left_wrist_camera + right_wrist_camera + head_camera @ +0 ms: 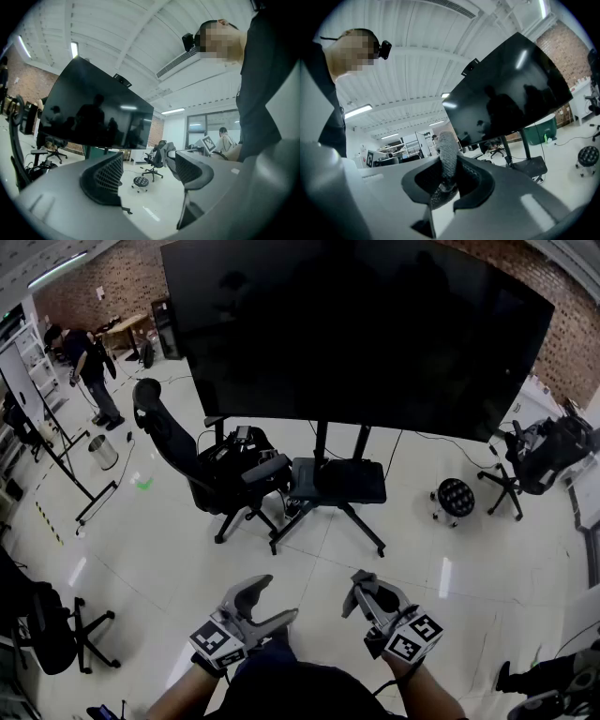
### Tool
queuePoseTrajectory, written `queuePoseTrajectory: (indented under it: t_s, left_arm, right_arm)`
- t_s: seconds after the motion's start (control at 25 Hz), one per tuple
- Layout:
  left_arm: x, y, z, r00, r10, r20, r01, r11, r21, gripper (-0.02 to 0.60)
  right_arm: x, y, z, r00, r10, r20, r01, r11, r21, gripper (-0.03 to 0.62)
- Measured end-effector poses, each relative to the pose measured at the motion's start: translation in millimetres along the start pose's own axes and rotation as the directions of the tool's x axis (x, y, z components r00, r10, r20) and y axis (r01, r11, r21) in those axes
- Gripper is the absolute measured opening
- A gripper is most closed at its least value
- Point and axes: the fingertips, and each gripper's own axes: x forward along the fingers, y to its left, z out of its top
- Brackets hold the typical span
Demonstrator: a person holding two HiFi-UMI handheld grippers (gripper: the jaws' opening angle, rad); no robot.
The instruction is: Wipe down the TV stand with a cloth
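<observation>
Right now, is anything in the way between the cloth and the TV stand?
Not straight ahead: only bare floor lies between the cloth, pinched in the right gripper, and the TV stand. A black office chair crowds the stand's left side, so wiping there could be awkward.

Gloss is meeting matt around the TV stand (337,481)
The TV screen (356,334) is shining glossy black, the pale tiled floor (412,559) is gleaming smooth, and the stand's dark tray is looking matt. The grey cloth (446,157) is showing a coarse weave between the black dimpled pads (474,182) of the right gripper (449,169), whose shell is looking like smooth matt grey plastic.
</observation>
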Motion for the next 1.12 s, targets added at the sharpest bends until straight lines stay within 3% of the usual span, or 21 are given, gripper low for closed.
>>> queuePoseTrajectory:
  t_s: [0.16,0.52,0.84,1.12]
  left_arm:
    - [5.6,58.5,-11.6,0.998,-0.006,-0.062,0.006,1.0,-0.005,0.376]
    - [34.4,158.2,11.1,0.993,-0.101,-0.066,0.101,0.995,0.003,0.376]
    - [57.7,216.0,-2.5,0.993,-0.079,-0.087,0.074,0.995,-0.06,0.376]
    - [108.1,268.7,-15.4,0.989,-0.031,-0.141,0.019,0.996,-0.082,0.376]
  right_arm:
    - [52.8,-27.8,3.4,0.998,-0.055,-0.003,0.055,0.998,-0.02,0.059]
    - [156.0,-75.9,25.8,0.988,-0.155,0.016,0.156,0.987,-0.048,0.06]
    - [223.9,-142.8,6.3,0.98,-0.191,-0.063,0.185,0.979,-0.088,0.06]
    - [287.5,-245.7,-9.7,0.966,-0.216,-0.143,0.202,0.973,-0.108,0.06]
